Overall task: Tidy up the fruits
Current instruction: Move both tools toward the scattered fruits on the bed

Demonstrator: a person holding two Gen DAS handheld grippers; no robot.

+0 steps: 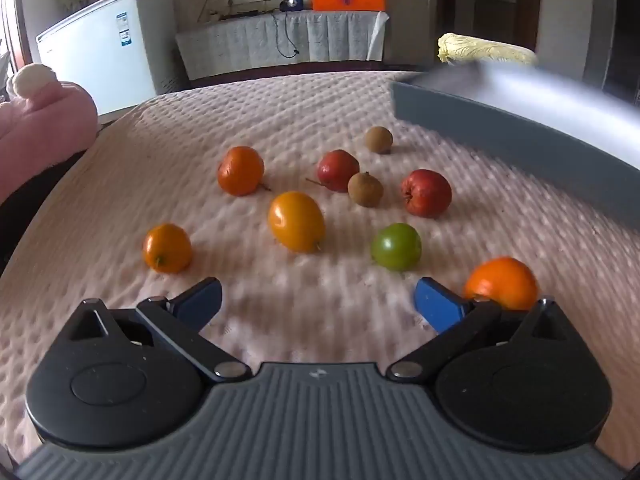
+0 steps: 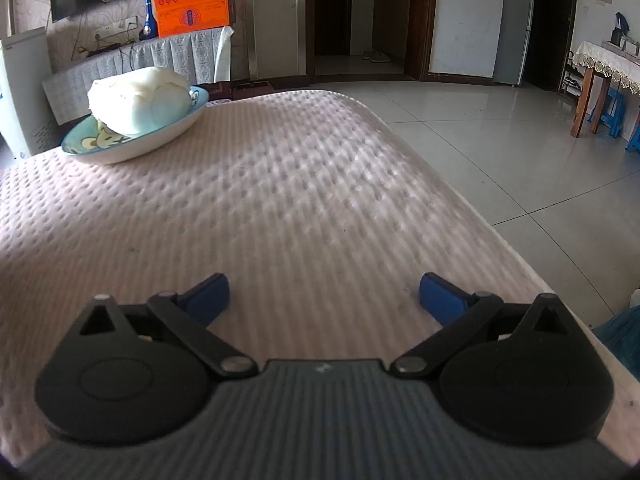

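Nothing picked yet: left gripper point(image 1: 318, 300) spread wide (right gripper point(image 2: 324, 296) too, empty) must close on the yellow fruit point(image 1: 296, 221) just ahead.

Orange fruits point(image 1: 240, 171), one green fruit point(image 1: 396, 246), red fruits point(image 1: 426, 193) and brown fruits point(image 1: 365, 189) on dimpled pale-pink cover point(image 1: 280, 120); far-left light-blue cartoon-patterned plate point(image 2: 120, 148); blue finger pads point(image 1: 438, 304).

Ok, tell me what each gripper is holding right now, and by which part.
Nothing is held. The left gripper is open over the cloth, short of the fruits; the right gripper is open above bare cloth.
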